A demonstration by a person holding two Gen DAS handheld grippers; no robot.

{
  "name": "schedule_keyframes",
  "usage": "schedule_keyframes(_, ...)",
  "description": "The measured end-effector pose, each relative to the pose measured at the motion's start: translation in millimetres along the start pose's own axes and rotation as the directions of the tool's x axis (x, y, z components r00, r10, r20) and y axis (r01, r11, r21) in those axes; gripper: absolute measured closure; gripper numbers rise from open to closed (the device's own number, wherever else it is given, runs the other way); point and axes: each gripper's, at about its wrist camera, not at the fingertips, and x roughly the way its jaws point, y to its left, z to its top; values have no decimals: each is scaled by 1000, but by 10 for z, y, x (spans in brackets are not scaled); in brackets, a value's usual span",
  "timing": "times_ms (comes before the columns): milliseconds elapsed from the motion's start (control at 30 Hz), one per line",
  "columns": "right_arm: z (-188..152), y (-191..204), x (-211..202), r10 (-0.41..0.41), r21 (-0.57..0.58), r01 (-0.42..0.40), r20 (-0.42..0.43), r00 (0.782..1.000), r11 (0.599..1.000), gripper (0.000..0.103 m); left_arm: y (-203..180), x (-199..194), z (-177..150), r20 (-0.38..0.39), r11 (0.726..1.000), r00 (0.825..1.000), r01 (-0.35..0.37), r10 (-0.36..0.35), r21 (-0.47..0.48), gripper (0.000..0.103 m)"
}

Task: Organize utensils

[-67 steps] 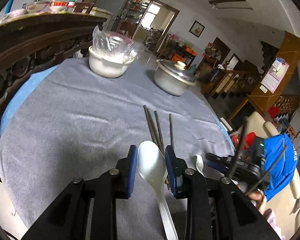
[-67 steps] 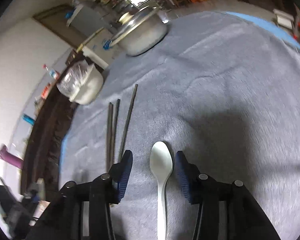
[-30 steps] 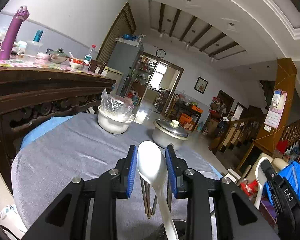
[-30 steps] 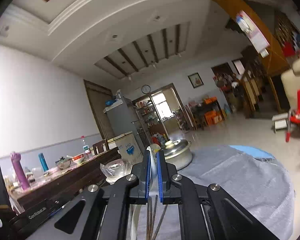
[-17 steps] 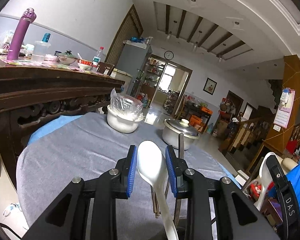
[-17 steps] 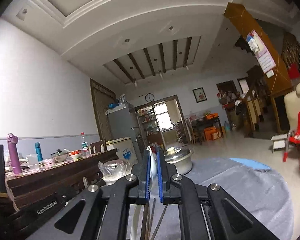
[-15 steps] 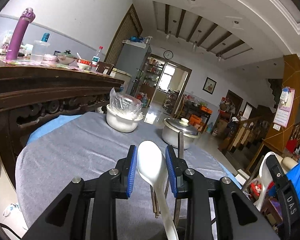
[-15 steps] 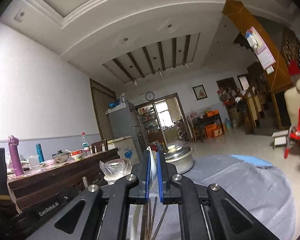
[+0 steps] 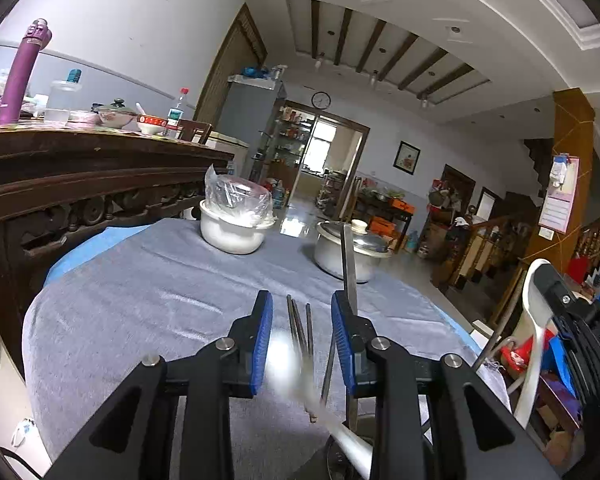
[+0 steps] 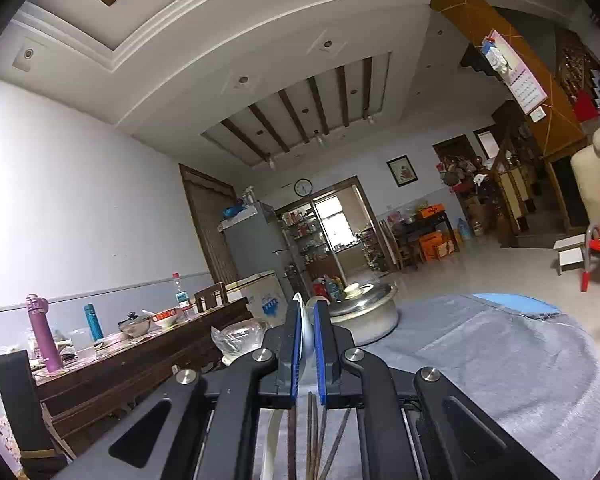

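Dropping the large white spoon into a container is judged to be the step in hand. The spoon is seen as a pale smear sliding down and toward the camera between the jaws of the left gripper. Its lower end is aimed at a dark round rim that is barely shown at the bottom edge and is taken for a utensil holder. One upright chopstick appears to be standing in that holder already, though its foot is hidden.

The left jaws have just been opening and are now spread. The blue pads are clear of the spoon, so it is between them but no longer gripped.

The right gripper is pressed almost together and is pinching a small white spoon, which is seen edge-on between the pads. It is held level above the grey tablecloth.

More chopsticks are left lying on the cloth just ahead of the left gripper. A lidded steel pot and a covered white bowl are set farther back.

Next, the small spoon would probably have to be carried over the same rim and let go. The loose chopsticks would then need to be gathered. A miss or a tipped holder is the risk to be watched.
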Motion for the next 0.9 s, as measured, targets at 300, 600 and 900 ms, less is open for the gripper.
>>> schedule_keyframes(300,-60,108,69,35,-23,-35,-15,999,999,96,130,-84,93,2,1000,1000,17,-17,-13,64)
schedule_keyframes(600,-142,205,159,53,-68,-56,-46,998,996,96,739,7,214,-59,994,997,-61,56,-87,56)
schedule_keyframes(900,-265,324,227,37,-178,-48,-65,997,983,96,802,221,-213,-416,999,908,42,-40,-4,51)
